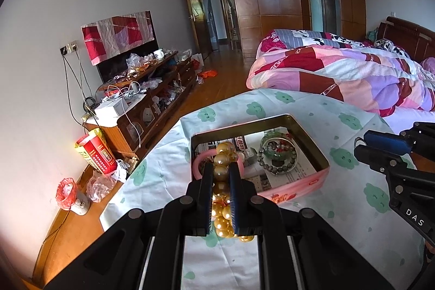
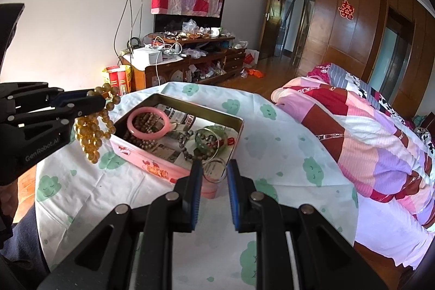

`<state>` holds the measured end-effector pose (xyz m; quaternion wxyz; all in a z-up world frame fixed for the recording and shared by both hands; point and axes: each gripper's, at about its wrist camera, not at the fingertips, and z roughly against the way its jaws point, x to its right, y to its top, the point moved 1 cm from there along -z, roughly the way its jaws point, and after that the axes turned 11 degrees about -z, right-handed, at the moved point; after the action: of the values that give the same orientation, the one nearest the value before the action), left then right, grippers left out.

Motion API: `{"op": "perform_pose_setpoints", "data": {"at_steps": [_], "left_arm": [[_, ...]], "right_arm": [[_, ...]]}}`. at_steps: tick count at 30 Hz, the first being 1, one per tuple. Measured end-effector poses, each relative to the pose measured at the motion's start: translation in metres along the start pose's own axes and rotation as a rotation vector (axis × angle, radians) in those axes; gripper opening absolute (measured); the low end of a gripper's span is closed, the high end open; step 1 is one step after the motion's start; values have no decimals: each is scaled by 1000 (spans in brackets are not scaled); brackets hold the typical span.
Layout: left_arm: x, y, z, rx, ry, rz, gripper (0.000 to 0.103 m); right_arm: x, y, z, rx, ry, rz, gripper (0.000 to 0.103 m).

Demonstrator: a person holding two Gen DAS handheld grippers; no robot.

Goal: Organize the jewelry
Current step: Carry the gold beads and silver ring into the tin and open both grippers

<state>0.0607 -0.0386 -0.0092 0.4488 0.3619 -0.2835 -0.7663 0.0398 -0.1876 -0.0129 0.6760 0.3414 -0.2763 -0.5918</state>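
Golden bead strand (image 1: 221,181) hangs pinched in the left hand-held gripper (image 1: 220,173), its long axis dropping downward, just left of and above the pink tin (image 2: 152,167) on the worktop (image 2: 285,143). Nearer the tin's right end, the right hand-held gripper (image 2: 214,181) hovers slightly parted, empty.
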Motion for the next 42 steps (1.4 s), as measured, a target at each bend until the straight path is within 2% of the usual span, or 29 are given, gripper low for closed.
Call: {"op": "perform_pose_setpoints", "data": {"at_steps": [12,29,42], "left_arm": [[-2,14,-22,-13,9,-25,10],[-13,29,-62,-60,24,-44,10],[-17,37,-88,-100,21,-48,10]], "right_arm": [[2,22,-13,20,-4,12,21],[-3,49,-48,2,1,33,21],[-6,57,-71,-28,-5,25,21]]}}
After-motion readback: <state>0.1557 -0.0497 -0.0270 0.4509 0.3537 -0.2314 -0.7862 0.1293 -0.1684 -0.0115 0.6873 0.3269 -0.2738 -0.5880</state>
